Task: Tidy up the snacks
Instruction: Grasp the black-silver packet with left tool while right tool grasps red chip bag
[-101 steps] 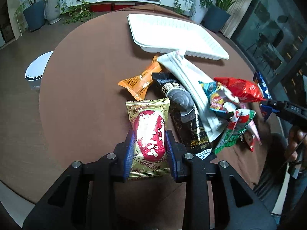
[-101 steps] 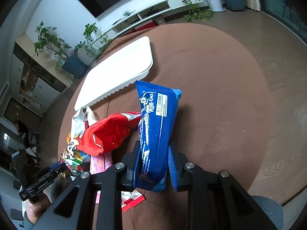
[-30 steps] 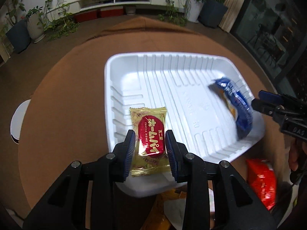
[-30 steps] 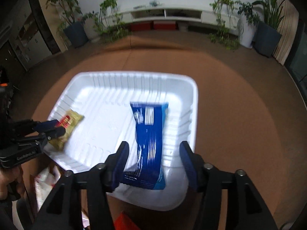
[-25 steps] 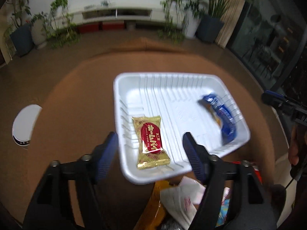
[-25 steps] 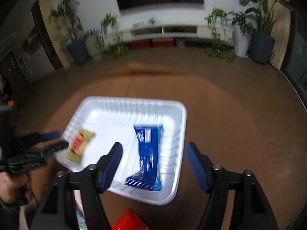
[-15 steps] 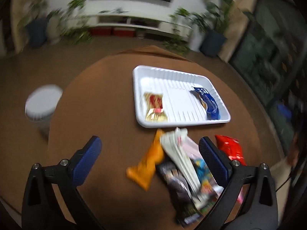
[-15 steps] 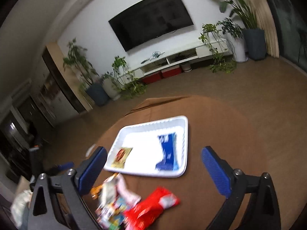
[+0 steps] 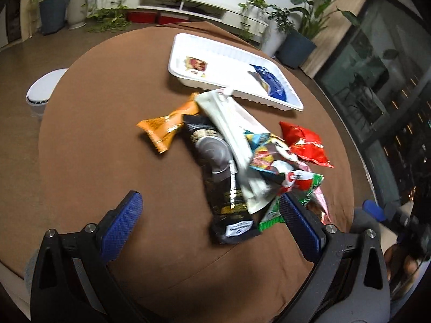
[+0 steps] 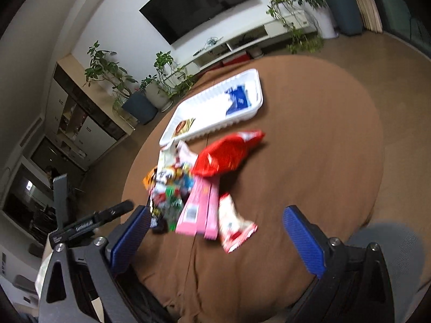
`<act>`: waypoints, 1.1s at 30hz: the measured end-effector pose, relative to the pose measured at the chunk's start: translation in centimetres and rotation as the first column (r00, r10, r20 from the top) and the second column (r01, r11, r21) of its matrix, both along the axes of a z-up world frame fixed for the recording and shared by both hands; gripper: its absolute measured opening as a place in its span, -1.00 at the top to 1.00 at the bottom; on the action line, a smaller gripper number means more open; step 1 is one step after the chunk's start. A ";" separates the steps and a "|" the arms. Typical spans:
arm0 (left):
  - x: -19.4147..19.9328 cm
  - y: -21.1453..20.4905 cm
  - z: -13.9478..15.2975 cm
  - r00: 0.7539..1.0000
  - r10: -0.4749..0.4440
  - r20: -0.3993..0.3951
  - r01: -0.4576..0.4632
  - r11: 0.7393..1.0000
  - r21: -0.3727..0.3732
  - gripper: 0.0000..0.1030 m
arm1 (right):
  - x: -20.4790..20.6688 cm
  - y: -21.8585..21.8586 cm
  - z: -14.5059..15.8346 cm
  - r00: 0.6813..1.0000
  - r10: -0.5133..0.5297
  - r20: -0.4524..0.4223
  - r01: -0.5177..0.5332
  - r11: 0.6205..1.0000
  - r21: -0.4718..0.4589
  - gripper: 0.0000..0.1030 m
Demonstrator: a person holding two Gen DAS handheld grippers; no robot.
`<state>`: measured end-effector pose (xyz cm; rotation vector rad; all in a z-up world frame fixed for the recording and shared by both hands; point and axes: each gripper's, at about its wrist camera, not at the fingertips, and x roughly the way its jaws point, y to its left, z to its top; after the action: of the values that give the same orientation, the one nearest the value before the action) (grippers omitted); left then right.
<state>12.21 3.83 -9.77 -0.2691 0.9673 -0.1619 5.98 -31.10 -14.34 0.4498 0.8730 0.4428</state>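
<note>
Pulled back from white tray (image 9: 291, 102) to pile | left gripper (image 9: 212, 226), right gripper (image 10: 212, 235): wide, empty | next: center over black packet (image 9: 223, 177), close gently.

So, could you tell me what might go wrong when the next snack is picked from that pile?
1. The snack pile overlaps heavily; grabbing the black packet could drag the white one along.
2. The white packet's tip rests against the tray rim, so a tug might shift the tray.
3. The red bag looks puffy; a hard squeeze may crush it.
</note>
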 end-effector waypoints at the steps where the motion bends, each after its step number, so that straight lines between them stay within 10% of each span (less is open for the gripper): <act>1: 0.3 -0.5 -0.1 1.000 -0.006 0.000 0.006 1.000 0.019 -0.98 | -0.2 0.2 -0.3 1.000 0.009 -0.009 -0.009 1.000 -0.004 -0.93; 13: 4.0 -1.8 -1.7 0.996 -0.048 -0.080 0.061 0.983 0.174 -0.63 | -0.5 0.5 -1.2 1.000 0.016 -0.015 -0.017 0.999 -0.038 -0.74; 20: 5.4 -1.9 -2.2 0.993 -0.056 -0.102 0.075 0.978 0.195 -0.62 | -0.5 0.9 -1.3 0.999 0.027 -0.017 -0.028 0.997 -0.074 -0.72; 25: 6.8 -1.8 -2.9 0.990 -0.072 -0.125 0.093 0.980 0.176 -0.04 | -0.5 1.2 -1.3 0.999 0.034 -0.022 -0.036 0.996 -0.084 -0.71; 33: 7.7 -2.1 -3.3 0.985 -0.097 -0.139 0.124 0.972 0.198 0.01 | -0.3 1.4 -1.5 0.999 0.035 -0.031 -0.038 0.995 -0.097 -0.70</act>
<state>19.89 1.71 -13.02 -0.0350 1.1194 -0.1460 5.69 -29.68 -15.86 0.3519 0.9280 0.4262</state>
